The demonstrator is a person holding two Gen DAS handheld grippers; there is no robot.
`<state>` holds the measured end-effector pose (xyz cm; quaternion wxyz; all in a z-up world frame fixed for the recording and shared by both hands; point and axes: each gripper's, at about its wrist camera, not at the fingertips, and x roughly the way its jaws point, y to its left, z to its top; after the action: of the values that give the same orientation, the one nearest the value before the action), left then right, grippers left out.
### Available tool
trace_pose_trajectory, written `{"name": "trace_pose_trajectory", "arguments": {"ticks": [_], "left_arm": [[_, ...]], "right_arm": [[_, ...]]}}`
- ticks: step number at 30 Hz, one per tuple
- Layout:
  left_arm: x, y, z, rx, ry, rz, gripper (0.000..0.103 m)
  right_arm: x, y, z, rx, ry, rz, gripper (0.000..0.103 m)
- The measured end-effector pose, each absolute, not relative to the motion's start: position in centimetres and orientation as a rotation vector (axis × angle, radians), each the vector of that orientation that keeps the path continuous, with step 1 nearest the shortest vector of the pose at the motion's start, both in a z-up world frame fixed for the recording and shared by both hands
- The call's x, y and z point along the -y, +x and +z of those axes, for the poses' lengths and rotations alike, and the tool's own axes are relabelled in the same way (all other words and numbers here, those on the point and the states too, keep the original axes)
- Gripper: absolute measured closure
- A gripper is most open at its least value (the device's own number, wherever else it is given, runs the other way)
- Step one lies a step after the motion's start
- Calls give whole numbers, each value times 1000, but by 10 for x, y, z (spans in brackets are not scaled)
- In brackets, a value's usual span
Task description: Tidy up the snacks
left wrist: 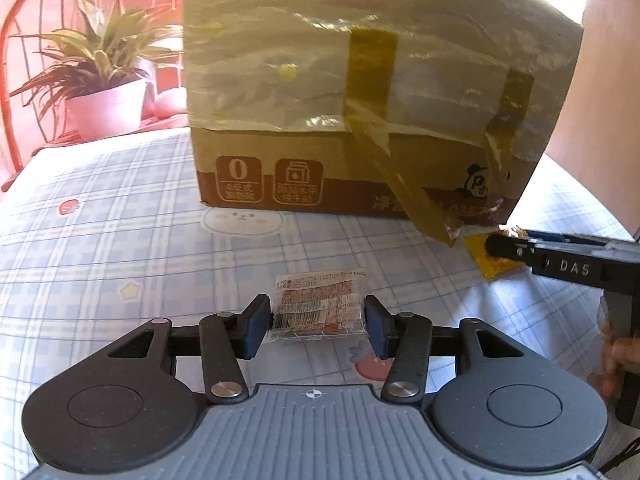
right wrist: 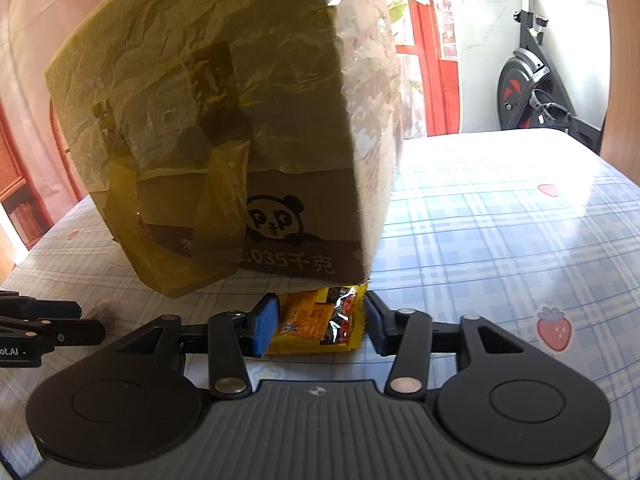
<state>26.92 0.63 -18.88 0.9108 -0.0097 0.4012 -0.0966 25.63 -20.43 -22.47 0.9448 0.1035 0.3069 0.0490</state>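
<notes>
A tall cardboard box point(left wrist: 360, 92) with tape and plastic wrap stands on the checked tablecloth; it also shows in the right wrist view point(right wrist: 224, 120). My left gripper point(left wrist: 318, 326) is open around a small clear snack packet point(left wrist: 320, 304) lying flat, label side up; the pads stand close to its sides. My right gripper point(right wrist: 320, 326) is open around a yellow snack packet point(right wrist: 320, 320) lying at the box's near corner. From the left wrist view the right gripper point(left wrist: 500, 244) reaches in at the right over that yellow packet point(left wrist: 496, 266).
A potted plant point(left wrist: 100, 76) and a red metal chair point(left wrist: 24, 40) stand beyond the table's far left edge. An exercise bike point(right wrist: 536, 80) stands past the table's far right. The tablecloth point(right wrist: 500, 220) stretches right of the box. Loose tape strips point(left wrist: 412, 196) hang off the box.
</notes>
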Motion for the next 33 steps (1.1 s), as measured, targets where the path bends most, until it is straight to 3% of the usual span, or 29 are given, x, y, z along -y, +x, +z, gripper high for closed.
{"name": "trace_pose_trajectory", "arguments": {"ticks": [5,10,13,15,17,33], "left_arm": [[-12,263,-179,-797,-38,-194,50],[-14,257,-172,-777,-59,-199,50],[-18,253,-168,-763,-74,-197,50],[-22,251,-164,-751,-85,-196,50],[-26,249,-161,-740,-96,-195,50],[-35,243,-128,-636,-117,-230,50]], "right_arm": [[197,259,-224,-639,157,130,36],[182,261,-224,-661,53,110,33],[172,263,-224,-669,9,96,37],[172,260,-223,-665,9,96,47],[171,255,-222,-671,0,104,50],[191,198,-163,-521,113,120,51]]}}
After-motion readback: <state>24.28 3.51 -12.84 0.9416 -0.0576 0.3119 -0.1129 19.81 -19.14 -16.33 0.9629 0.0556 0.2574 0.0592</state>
